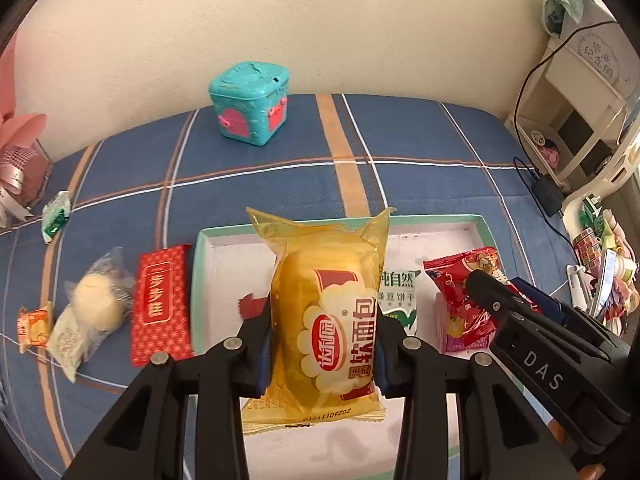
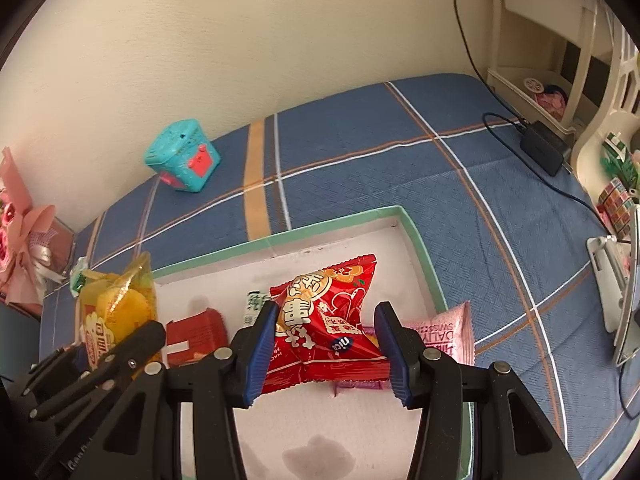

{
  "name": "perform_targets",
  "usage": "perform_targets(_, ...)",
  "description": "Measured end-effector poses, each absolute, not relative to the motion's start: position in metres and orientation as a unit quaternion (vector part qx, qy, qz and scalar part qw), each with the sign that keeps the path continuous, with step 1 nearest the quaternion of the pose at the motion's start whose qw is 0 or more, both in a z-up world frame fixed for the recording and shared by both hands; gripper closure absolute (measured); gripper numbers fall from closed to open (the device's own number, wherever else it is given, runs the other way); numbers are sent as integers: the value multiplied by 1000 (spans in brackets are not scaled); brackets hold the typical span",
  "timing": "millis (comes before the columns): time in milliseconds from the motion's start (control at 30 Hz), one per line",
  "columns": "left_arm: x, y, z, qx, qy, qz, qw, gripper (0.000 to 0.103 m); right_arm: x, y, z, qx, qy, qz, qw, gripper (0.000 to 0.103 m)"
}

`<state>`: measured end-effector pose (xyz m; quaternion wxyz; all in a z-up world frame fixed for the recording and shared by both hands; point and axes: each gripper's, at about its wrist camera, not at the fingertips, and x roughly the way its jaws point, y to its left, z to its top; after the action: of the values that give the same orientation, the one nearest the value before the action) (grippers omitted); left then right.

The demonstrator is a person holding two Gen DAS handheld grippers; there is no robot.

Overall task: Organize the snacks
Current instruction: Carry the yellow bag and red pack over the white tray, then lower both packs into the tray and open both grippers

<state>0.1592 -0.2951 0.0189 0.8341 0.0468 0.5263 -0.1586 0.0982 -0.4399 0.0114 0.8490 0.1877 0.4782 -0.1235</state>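
- The left gripper (image 1: 324,344) is clamped tight on a yellow soft-bread packet (image 1: 326,320), held upright between its blue pads above the near half of a shallow green-rimmed white tray (image 1: 200,264)
- The right gripper (image 2: 326,344) grips a red snack packet (image 2: 328,320) by its sides, jaws partly closed around it, over the right part of the same tray (image 2: 424,256)
- In the right wrist view, a pink wrapped biscuit packet (image 2: 448,332) and a purple-edged packet (image 2: 360,385) lie in the tray just beneath the red one, with a red box-like packet (image 2: 196,330) further left
- A green-and-white mung bean cake packet (image 1: 398,296) lies in the tray behind the bread, partly hidden by it
- Left of the tray, on the blue plaid bedsheet (image 1: 260,184), a red patterned packet (image 1: 162,304) lies just beside the tray's rim
- Beyond that to the left sit a clear-wrapped pale round pastry (image 1: 94,304) and a small orange packet (image 1: 34,326)
- A small green-and-white sweet wrapper (image 1: 56,216) lies further back near the left edge, close to a pink gift bouquet (image 1: 20,168)
- A teal toy box with pink doors (image 1: 248,110) stands well beyond the tray, against the cream wall
- A black power adapter (image 2: 542,148) with its cable rests on the sheet at the far right, next to a white shelf unit (image 1: 580,112)
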Motion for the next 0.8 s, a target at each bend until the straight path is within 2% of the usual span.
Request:
perform_targets(567, 172, -326, -13, 74, 524, -171, 831, 63, 119, -450, 5, 174, 469, -146, 854, 51)
perform_targets(800, 176, -331, -32, 85, 541, -164, 820, 63, 127, -453, -17, 185, 493, -140, 839, 51)
